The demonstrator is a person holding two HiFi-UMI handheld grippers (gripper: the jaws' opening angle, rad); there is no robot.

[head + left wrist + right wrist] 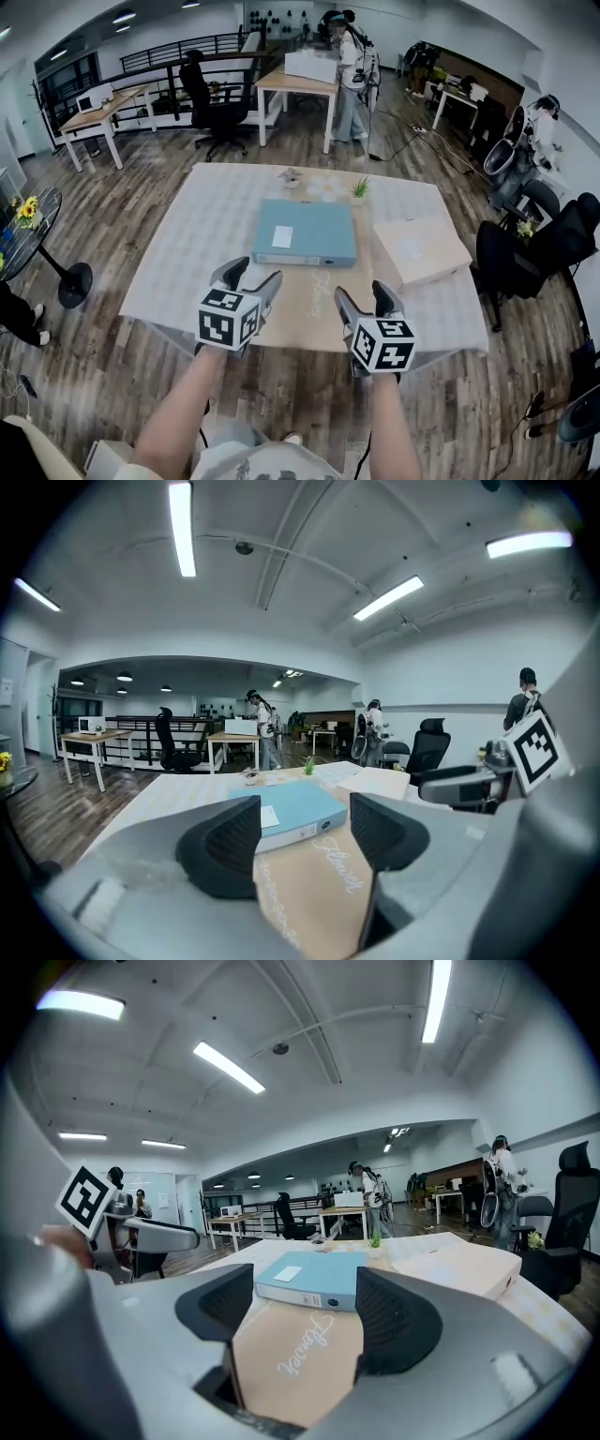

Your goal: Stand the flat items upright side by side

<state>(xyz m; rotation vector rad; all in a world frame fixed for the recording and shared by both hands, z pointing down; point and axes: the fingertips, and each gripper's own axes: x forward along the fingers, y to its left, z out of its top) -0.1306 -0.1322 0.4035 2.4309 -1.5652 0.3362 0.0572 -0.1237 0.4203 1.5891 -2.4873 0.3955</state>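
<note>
A light blue binder (306, 232) lies flat in the middle of the table, its spine toward me. To its right a flat beige box (421, 250) also lies flat. My left gripper (253, 274) hovers at the table's near edge, just in front of the binder's left corner, jaws open and empty. My right gripper (363, 295) hangs beside it, in front of the gap between binder and box, also open and empty. In the left gripper view the binder (295, 810) shows between the open jaws; in the right gripper view the binder (314, 1279) and box (459, 1267) lie ahead.
The table (187, 234) has a white patterned cloth and a tan runner (300, 300) under my grippers. Two small potted plants (360, 190) stand at the far edge. A black office chair (525, 253) is at the right, a round side table (28, 230) at the left.
</note>
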